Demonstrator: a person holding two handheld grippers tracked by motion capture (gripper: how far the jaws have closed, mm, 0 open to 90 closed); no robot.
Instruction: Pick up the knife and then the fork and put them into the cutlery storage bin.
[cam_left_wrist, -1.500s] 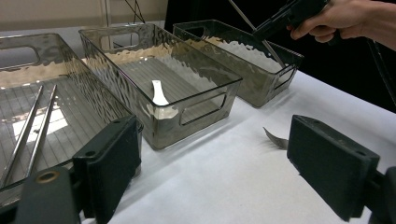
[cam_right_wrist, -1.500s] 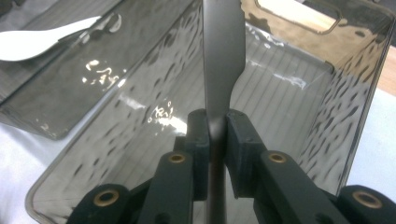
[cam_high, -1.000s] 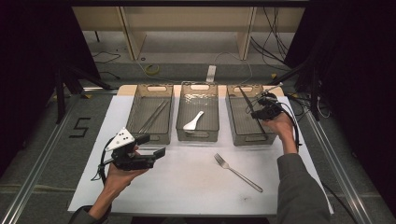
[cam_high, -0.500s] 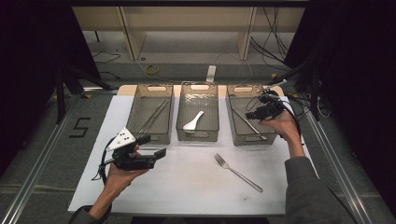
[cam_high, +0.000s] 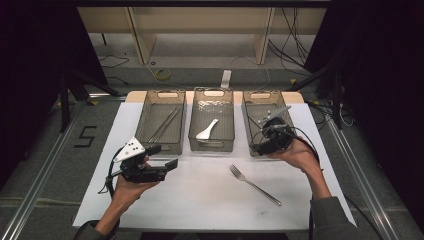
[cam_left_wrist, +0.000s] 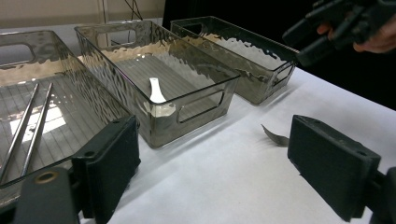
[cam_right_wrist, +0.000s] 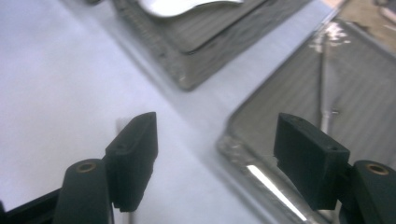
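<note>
Three clear bins stand in a row at the back of the white table. The left bin (cam_high: 145, 131) holds chopsticks (cam_high: 164, 125), the middle bin (cam_high: 192, 136) a white spoon (cam_high: 207, 130), and the right bin (cam_high: 247, 120) a metal utensil (cam_high: 272, 114). A fork (cam_high: 253, 184) lies on the table in front of them. My right gripper (cam_high: 260, 146) hovers over the right bin's near end; its jaws have just been opening and nothing is between them (cam_right_wrist: 215, 158). My left gripper (cam_high: 162, 156) stands open and empty (cam_left_wrist: 219, 163), low over the table and aimed at the bins.
The white table sheet (cam_high: 200, 200) ends close to the person's side. Shelving and cables stand on the floor beyond the bins. The fork's tines (cam_left_wrist: 275, 136) point toward the middle bin (cam_left_wrist: 187, 93). The right gripper (cam_left_wrist: 336, 23) shows above the right bin (cam_left_wrist: 261, 56).
The right gripper has let go of a long utensil over the right bin, opened its jaws and drawn back toward the bin's near end. The left gripper has stayed in place.
</note>
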